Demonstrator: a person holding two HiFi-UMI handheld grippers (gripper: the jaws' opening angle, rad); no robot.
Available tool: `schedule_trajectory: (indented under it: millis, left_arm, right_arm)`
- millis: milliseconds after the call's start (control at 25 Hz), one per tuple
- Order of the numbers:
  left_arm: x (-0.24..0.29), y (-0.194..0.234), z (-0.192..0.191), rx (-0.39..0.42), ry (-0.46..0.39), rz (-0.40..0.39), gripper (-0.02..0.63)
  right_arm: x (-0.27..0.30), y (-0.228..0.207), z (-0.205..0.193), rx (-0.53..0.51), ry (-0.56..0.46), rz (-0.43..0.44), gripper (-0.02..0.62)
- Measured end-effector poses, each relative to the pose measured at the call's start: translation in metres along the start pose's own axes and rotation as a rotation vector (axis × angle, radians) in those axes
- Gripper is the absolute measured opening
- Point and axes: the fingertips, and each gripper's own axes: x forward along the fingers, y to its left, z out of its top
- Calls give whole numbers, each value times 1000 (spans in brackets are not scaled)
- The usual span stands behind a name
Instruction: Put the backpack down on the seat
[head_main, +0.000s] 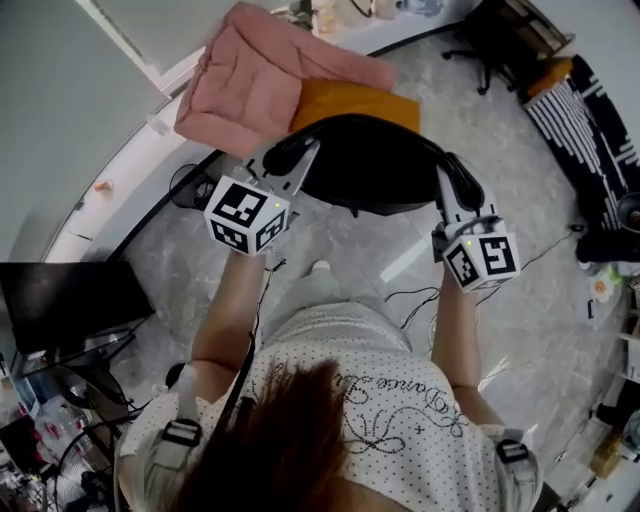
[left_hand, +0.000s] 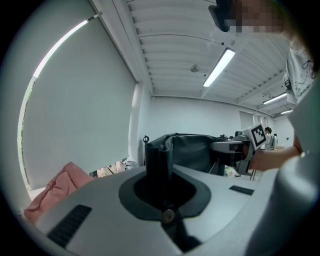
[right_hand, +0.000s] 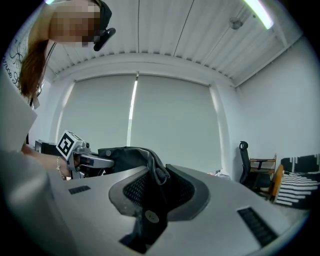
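Note:
I hold a black backpack (head_main: 372, 165) in the air between both grippers, just in front of a seat with a pink cushion (head_main: 250, 80) and an orange pad (head_main: 357, 101). My left gripper (head_main: 291, 158) is shut on black fabric at the bag's left end, and my right gripper (head_main: 452, 183) is shut on its right end. In the left gripper view the left gripper (left_hand: 159, 152) pinches a dark upright fold, the backpack (left_hand: 192, 150) bulges behind it, and the pink cushion (left_hand: 54, 192) lies low on the left. In the right gripper view the right gripper (right_hand: 153, 176) clamps a crumpled black fold of the backpack (right_hand: 125, 156).
A white ledge (head_main: 120, 180) runs along the window behind the seat. A black office chair (head_main: 490, 50) and a striped object (head_main: 580, 125) stand at the far right. A dark monitor (head_main: 70, 300) sits low on the left, and cables (head_main: 420, 297) trail across the marble floor.

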Motion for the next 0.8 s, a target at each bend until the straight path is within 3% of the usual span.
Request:
schedule_trajectory:
  millis: [480, 800]
  left_arm:
    - [34, 49, 8, 1, 0, 42, 9]
    - [87, 105, 16, -3, -10, 154, 8]
  right_arm:
    - [62, -27, 2, 9, -8, 36, 77]
    - [147, -75, 7, -1, -21, 163, 78]
